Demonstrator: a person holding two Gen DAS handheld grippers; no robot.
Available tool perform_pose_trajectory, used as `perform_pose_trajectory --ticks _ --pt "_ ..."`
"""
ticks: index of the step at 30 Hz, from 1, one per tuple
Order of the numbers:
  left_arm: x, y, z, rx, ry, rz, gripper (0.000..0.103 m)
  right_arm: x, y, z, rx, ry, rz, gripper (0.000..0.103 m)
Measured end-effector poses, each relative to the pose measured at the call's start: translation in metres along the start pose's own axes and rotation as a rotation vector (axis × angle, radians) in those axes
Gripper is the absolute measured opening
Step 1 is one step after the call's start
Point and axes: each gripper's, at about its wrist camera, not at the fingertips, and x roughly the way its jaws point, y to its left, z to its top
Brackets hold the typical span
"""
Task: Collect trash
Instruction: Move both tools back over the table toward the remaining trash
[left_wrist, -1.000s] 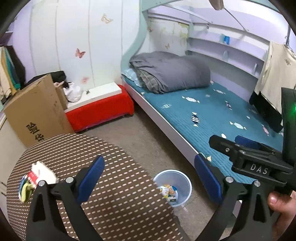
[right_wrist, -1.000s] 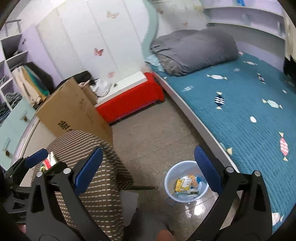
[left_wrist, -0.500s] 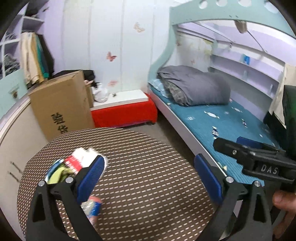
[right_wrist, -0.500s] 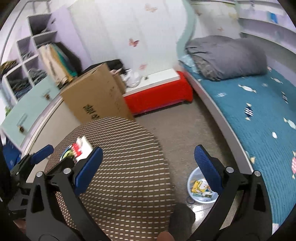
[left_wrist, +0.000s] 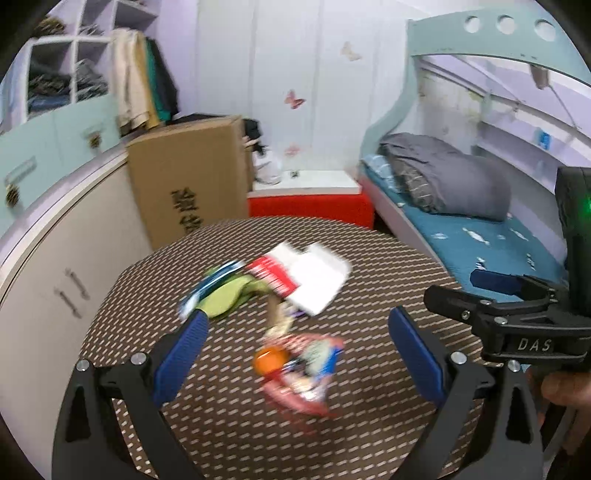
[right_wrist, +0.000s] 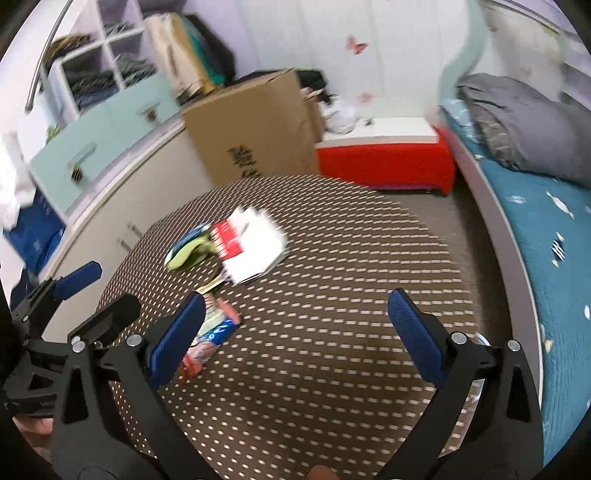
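A bed lies to the right of both grippers, and a cardboard box stands ahead beyond the round dotted counter. On the counter, white papers and a green wrapper lie ahead of the left gripper, spread wide with nothing held; a red snack wrapper sits between its fingers. The right gripper, also spread and holding nothing, has that wrapper beside its left finger.

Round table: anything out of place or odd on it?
Yes. Loose trash lies scattered on the round table: a white-and-red paper packet, a green-and-blue wrapper beside it, and a crumpled red-blue snack wrapper nearer the left hand-held gripper. Both hand-held grippers are open and empty. Motion blur hides finer detail.
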Motion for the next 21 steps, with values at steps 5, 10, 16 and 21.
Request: perform_pose_trajectory --ticks 5,10,16,21 --pt "0.001 0.034 -0.017 -0.056 0.028 0.046 0.096 0.033 0.036 -0.003 -0.112 0.08 0.044 0.072" --pt "0.011 0.057 -0.036 -0.08 0.083 0.081 0.096 0.065 0.059 -0.007 -0.212 0.158 0.076 0.056" --pt "0.018 0.073 -0.054 -0.124 0.127 0.097 0.096 0.098 0.087 -0.009 -0.351 0.239 0.104 0.037" --pt "0.022 0.075 -0.057 -0.143 0.135 0.095 0.096 0.121 0.105 -0.013 -0.457 0.282 0.096 0.033"
